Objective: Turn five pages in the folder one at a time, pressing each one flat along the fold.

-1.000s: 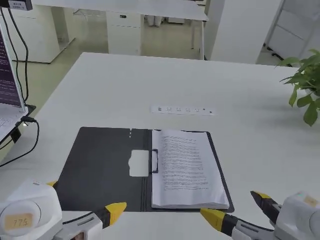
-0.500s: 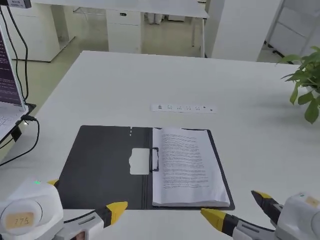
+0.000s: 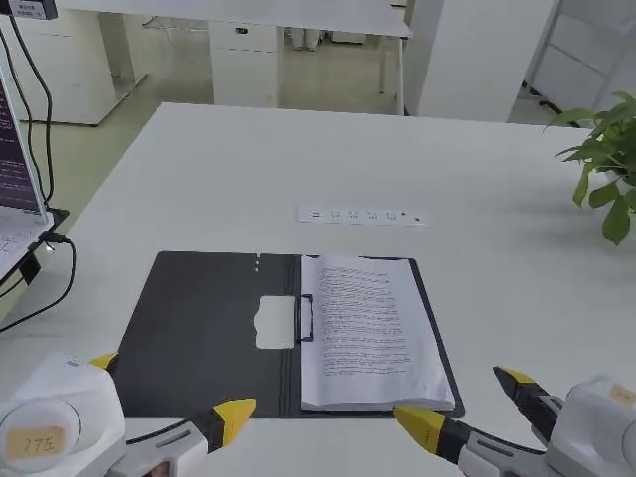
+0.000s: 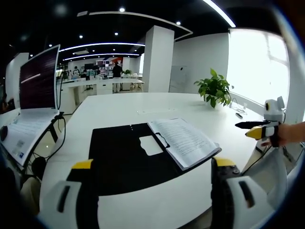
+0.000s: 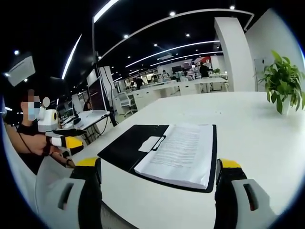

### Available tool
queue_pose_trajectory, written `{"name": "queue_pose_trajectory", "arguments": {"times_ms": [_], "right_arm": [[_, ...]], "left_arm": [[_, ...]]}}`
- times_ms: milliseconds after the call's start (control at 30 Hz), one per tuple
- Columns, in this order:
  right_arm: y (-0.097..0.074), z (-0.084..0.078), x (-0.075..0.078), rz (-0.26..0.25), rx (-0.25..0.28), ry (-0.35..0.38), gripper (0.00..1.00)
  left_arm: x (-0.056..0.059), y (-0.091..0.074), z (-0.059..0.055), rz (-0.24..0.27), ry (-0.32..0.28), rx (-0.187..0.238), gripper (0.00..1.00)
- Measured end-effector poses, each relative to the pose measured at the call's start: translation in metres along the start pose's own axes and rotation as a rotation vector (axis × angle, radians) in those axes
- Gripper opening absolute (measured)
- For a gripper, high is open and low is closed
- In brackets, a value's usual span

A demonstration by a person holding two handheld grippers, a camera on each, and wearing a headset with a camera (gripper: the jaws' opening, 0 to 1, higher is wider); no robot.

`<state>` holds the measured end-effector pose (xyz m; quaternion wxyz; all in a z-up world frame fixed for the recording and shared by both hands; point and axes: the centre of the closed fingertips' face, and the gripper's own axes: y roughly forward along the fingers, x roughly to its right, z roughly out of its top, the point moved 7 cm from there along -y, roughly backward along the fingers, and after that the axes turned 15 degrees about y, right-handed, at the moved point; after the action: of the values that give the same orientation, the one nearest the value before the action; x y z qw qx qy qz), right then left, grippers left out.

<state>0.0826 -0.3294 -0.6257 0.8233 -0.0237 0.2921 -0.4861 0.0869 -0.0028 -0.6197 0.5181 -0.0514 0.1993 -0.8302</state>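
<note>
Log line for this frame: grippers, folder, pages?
left gripper: open, off the folder | right gripper: open, holding nothing | folder: open flat on table | pages: stacked on right half, none on left half

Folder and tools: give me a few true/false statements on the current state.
1. The folder lies open on the table. True.
2. The paper stack sits on the folder's left half. False: it sits on the right half.
3. The left tool and right tool are both open and hold nothing. True.
4. The right tool is pinching a page. False: its jaws are open near the folder's near edge, with no page between them.
</note>
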Motion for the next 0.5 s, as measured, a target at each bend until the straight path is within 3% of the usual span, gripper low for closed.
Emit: {"name": "queue_pose_trajectory", "arguments": {"times_ms": [200, 500], "right_arm": [[-0.001, 0.002, 0.001, 0.000, 0.009, 0.001, 1.00], [-0.006, 0.000, 0.005, -0.011, 0.009, 0.009, 1.00]], "left_arm": [[0.006, 0.006, 0.002, -0.016, 0.006, 0.003, 1.00], [0.021, 0.027, 0.009, -0.073, 0.035, -0.003, 1.00]]}}
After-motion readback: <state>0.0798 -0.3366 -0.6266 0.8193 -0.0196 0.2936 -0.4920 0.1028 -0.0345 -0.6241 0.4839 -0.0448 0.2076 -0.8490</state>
